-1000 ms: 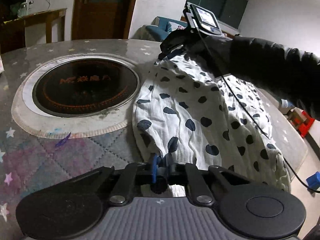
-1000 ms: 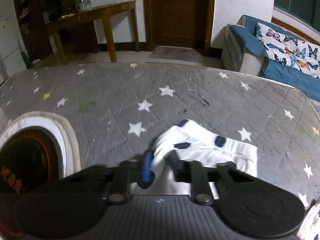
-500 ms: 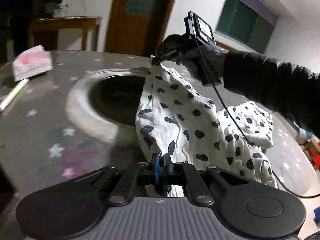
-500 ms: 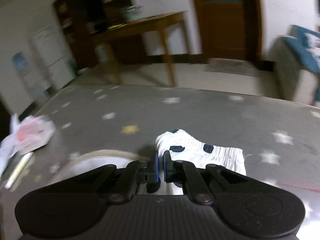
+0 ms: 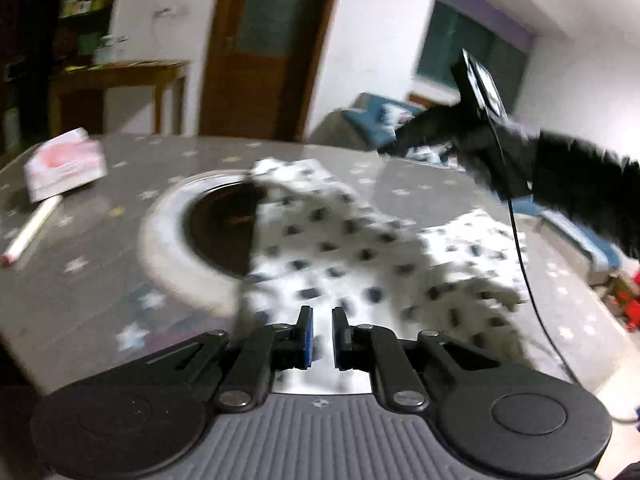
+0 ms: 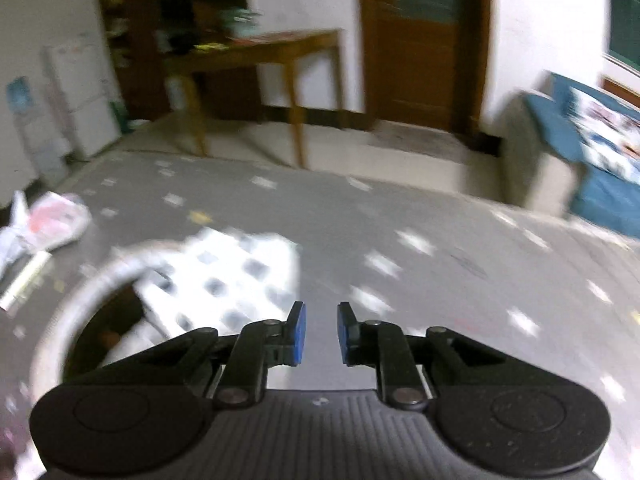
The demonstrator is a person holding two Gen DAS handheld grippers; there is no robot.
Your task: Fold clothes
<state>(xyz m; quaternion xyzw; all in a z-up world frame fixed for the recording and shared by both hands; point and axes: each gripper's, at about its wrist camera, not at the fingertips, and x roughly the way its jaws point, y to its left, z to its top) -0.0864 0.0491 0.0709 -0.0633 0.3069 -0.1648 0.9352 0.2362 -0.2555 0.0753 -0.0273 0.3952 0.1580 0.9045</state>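
Note:
A white garment with dark spots (image 5: pixel 340 248) lies on the grey star-patterned table, partly over the round inset hotplate (image 5: pixel 216 224). My left gripper (image 5: pixel 319 338) is open and empty just above the garment's near edge. The right gripper (image 5: pixel 404 142) shows in the left wrist view, raised above the table beyond the cloth. In the right wrist view my right gripper (image 6: pixel 319 334) is open and empty above the table; the garment's corner (image 6: pixel 236 272) lies down to its left. Both views are blurred by motion.
A pink tissue pack (image 5: pixel 64 164) and a white pen (image 5: pixel 30 232) lie at the table's left. The grey table cover (image 6: pixel 440 264) stretches to the right. A wooden side table (image 6: pixel 280 52), a door and a blue sofa (image 6: pixel 592 160) stand beyond.
Both grippers have opened and let go of the garment. It has dropped onto the table, partly over the hotplate. Both grippers have lifted away from the cloth.

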